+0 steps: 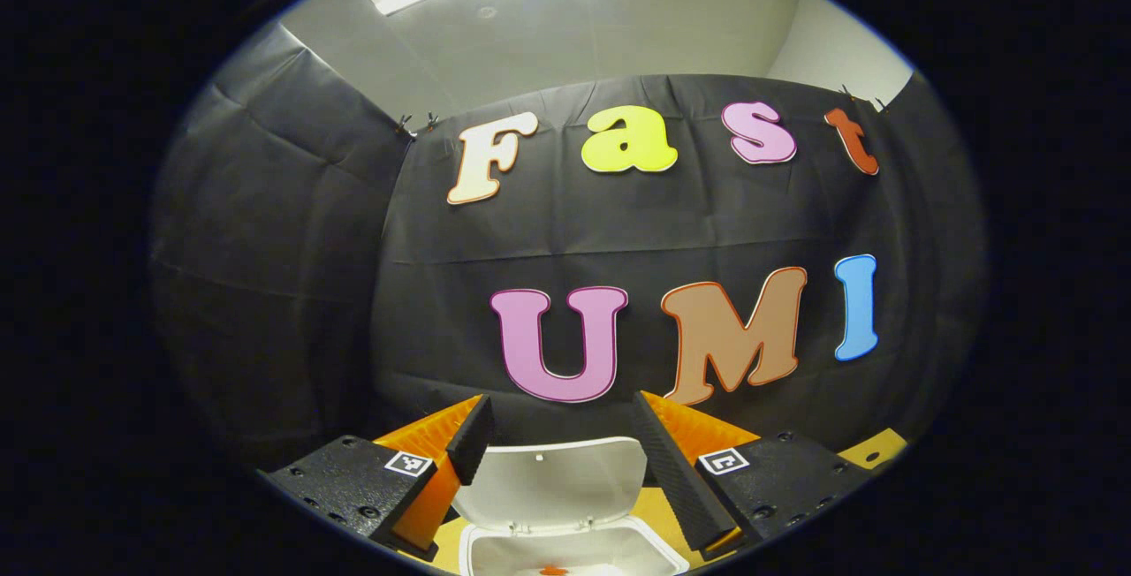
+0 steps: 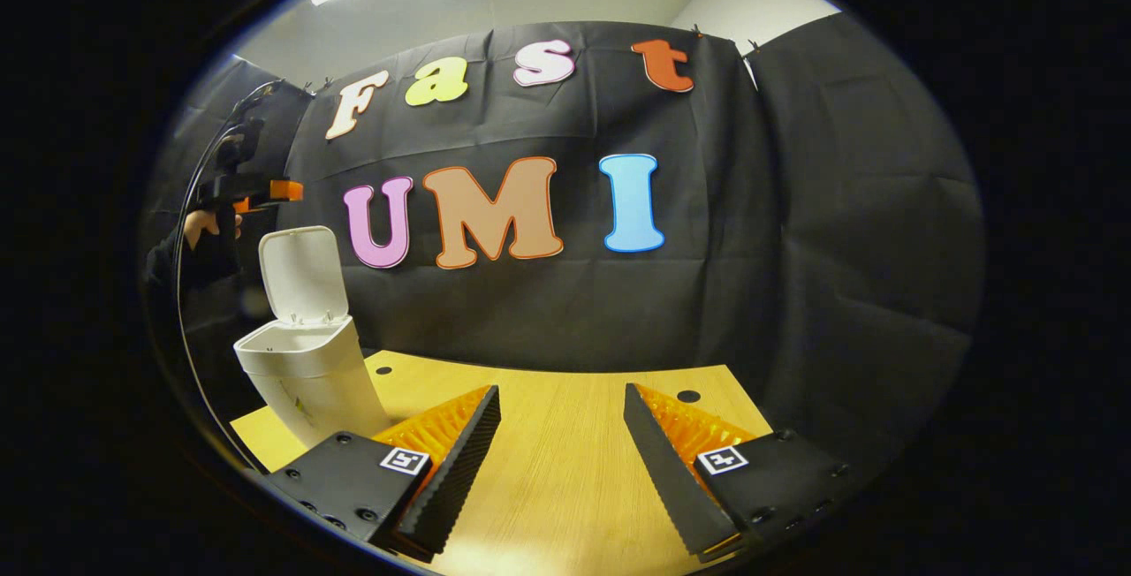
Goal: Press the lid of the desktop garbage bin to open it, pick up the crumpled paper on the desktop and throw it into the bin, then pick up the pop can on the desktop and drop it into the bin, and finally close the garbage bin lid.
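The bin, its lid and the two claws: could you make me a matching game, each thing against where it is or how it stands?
Things:
1. lid
2. left claw
3. right claw
4. bin

States:
A. open, low over bare wooden desktop
B. standing at the desktop's corner, mouth uncovered
C. open, hanging above the bin's mouth
D. tipped up, upright on its hinge

Pairs: 1-D, 2-C, 3-A, 4-B

The bin (image 2: 305, 373) mouth is left open from above — the raised lid (image 1: 552, 483) blocks the far side. Bare tabletop (image 2: 565, 470) is seen ahead of the right gripper (image 2: 561, 404), bounded behind by the cloth wall (image 2: 795, 249); the bin stands well left.
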`<state>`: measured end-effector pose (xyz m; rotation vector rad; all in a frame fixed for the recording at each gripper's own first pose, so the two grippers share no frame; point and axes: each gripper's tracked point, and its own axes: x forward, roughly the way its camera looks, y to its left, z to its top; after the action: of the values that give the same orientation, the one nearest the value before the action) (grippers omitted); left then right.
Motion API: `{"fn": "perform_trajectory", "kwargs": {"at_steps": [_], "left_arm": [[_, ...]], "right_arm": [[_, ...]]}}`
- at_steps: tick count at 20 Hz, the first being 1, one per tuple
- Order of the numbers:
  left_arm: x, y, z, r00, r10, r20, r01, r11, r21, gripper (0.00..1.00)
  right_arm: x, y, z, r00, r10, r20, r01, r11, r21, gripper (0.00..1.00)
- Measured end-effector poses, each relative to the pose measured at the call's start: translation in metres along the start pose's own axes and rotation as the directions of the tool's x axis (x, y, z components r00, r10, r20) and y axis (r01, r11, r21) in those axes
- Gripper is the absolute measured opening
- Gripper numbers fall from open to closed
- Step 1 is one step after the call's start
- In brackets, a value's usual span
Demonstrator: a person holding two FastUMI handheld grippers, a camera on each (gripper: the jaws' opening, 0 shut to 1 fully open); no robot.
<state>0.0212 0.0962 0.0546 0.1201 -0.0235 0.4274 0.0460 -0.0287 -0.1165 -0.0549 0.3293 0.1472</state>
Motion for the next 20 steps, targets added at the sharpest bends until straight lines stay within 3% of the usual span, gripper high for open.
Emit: {"fn": "perform_trajectory", "kwargs": {"at_steps": [7, 11, 12, 20], "left_arm": [[0.052, 0.017, -0.040, 0.986, 0.037, -0.161, -0.042, 0.999, -0.031, 0.93], [0.045, 0.018, -0.082, 0.952, 0.037, -0.305, -0.049, 0.998, -0.032, 0.94], [0.045, 0.018, -0.070, 0.965, 0.038, -0.258, -0.049, 0.998, -0.037, 0.94], [0.003, 0.004, -0.075, 0.963, -0.005, -0.271, -0.009, 0.999, -0.047, 0.94]], "right_arm": [[0.000, -0.004, 0.000, 1.000, -0.026, -0.001, 0.026, 1.000, -0.017, 0.94], [0.001, -0.005, 0.002, 1.000, -0.031, 0.002, 0.031, 0.999, -0.016, 0.96], [0.002, -0.004, 0.002, 1.000, -0.027, 0.003, 0.027, 0.999, -0.016, 0.94], [0.008, 0.014, 0.004, 1.000, 0.026, 0.007, -0.026, 0.999, -0.030, 0.94]]}}
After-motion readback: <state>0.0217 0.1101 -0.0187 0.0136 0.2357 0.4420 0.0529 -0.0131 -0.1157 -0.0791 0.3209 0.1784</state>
